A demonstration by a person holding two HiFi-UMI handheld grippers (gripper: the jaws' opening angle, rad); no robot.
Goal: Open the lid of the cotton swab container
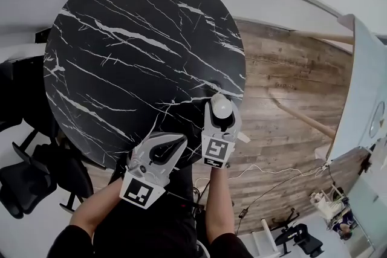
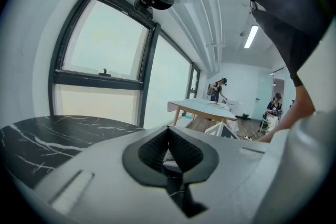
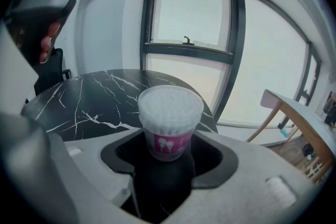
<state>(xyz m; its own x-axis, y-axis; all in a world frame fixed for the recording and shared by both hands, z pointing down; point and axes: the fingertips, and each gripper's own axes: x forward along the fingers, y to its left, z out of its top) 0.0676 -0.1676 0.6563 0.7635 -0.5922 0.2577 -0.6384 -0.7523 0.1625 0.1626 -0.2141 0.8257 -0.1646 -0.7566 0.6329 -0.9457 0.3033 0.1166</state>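
The cotton swab container [image 1: 221, 105] is a small clear tub with a pink label. Its clear lid is on, and white swab tips show through it. It stands near the front right edge of the round black marble table [image 1: 121, 39]. My right gripper [image 1: 222, 115] has its jaws around the container [image 3: 170, 120], one on each side, with a little gap showing between pads and tub. The left gripper [image 1: 170, 144] hovers at the table's front edge, left of the tub and apart from it. In the left gripper view its jaws [image 2: 169, 157] are shut with nothing in them.
A black office chair [image 1: 27, 175] stands left of the table over a pale floor. Wooden flooring [image 1: 284, 99] with a cable [image 1: 266, 173] lies to the right, beside a white table [image 1: 363, 87]. In the left gripper view, people [image 2: 218, 89] stand by a far white table [image 2: 202, 107].
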